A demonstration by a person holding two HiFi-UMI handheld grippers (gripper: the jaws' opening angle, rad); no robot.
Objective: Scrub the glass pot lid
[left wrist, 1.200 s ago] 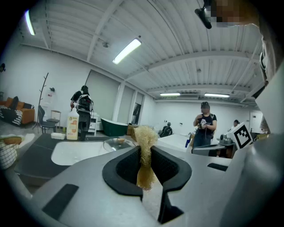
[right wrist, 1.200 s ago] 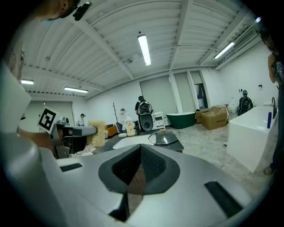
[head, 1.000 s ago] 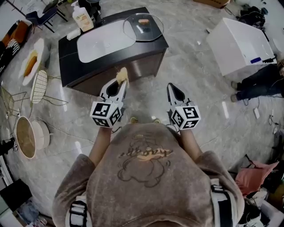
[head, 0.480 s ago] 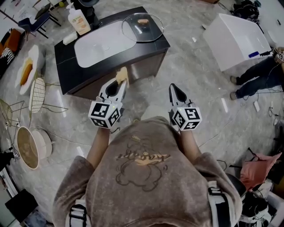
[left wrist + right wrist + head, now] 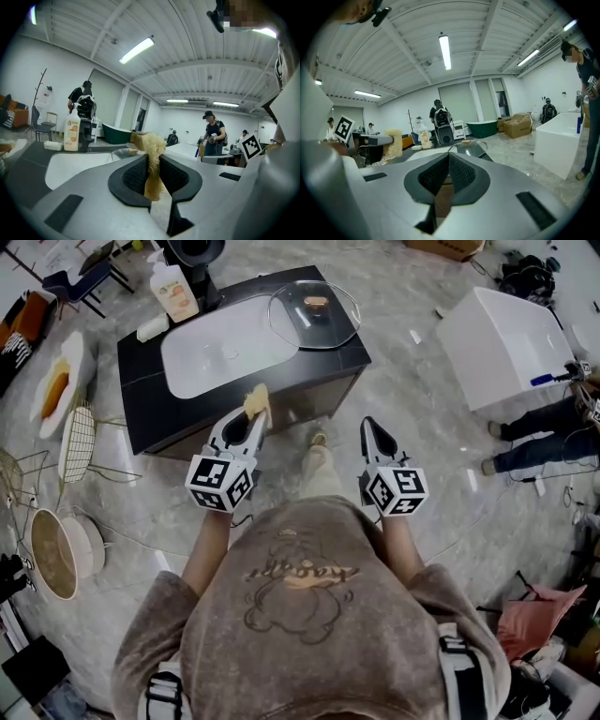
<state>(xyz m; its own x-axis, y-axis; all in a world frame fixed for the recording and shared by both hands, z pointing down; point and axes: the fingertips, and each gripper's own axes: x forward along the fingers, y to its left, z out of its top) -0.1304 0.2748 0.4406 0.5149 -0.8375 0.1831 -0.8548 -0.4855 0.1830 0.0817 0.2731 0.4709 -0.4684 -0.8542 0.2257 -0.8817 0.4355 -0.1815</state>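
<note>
left tool (image 5: 254, 421) clamps a loofah scrubber (image 5: 255, 399); right tool (image 5: 371, 427) has jaws together; glass lid (image 5: 314, 324) lies beside the sink (image 5: 220, 354).

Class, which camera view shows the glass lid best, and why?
The head view: the whole lid shows from above, lying on the black counter. The right gripper view catches it low and edge-on; the left gripper view shows only a sliver beside the scrubber.

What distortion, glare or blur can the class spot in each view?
Head view: wide-angle bending, and the glossy floor shows pale glare streaks. Left gripper view: black round vignette, ceiling beams bowed, a ceiling lamp blown out. Right gripper view: same vignette and bowing.
</note>
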